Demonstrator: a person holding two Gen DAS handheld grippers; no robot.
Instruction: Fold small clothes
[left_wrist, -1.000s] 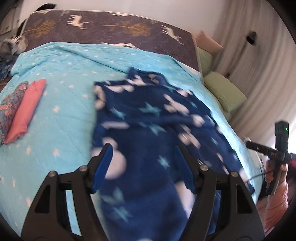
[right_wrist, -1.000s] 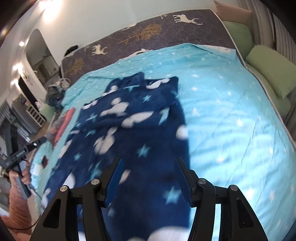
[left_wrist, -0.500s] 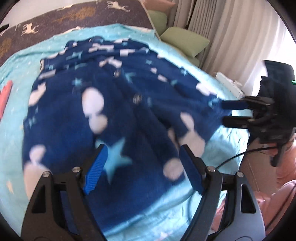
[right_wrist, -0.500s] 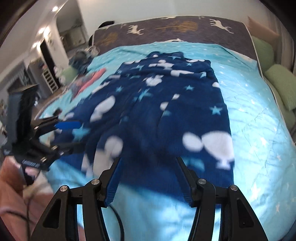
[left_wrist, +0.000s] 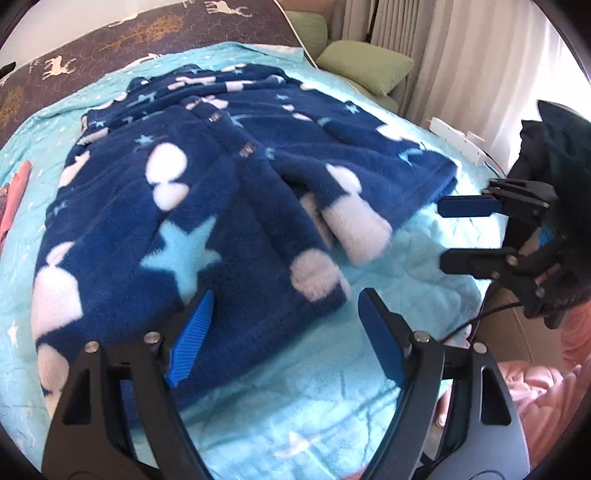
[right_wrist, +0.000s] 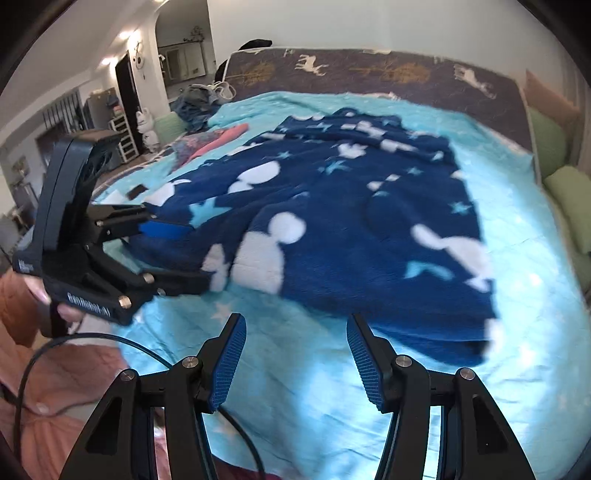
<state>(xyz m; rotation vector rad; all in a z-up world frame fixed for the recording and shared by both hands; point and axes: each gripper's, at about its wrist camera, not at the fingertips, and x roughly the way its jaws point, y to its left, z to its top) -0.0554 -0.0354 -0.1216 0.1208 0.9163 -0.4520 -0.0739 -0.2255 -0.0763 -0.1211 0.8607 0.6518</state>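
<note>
Fleecy and navy, a star-patterned garment (left_wrist: 207, 192) lies spread flat on the turquoise bedspread (right_wrist: 517, 325), its hem toward the bed's near edge, seemingly laid out for a first fold. The left gripper (left_wrist: 284, 325) hangs over the hem's left corner, jaws wide with nothing clamped between them. The right gripper (right_wrist: 295, 354), about half open and empty, hovers over bare bedspread just short of the hem. Folded clothes (right_wrist: 218, 142), blurred, sit aside.
</note>
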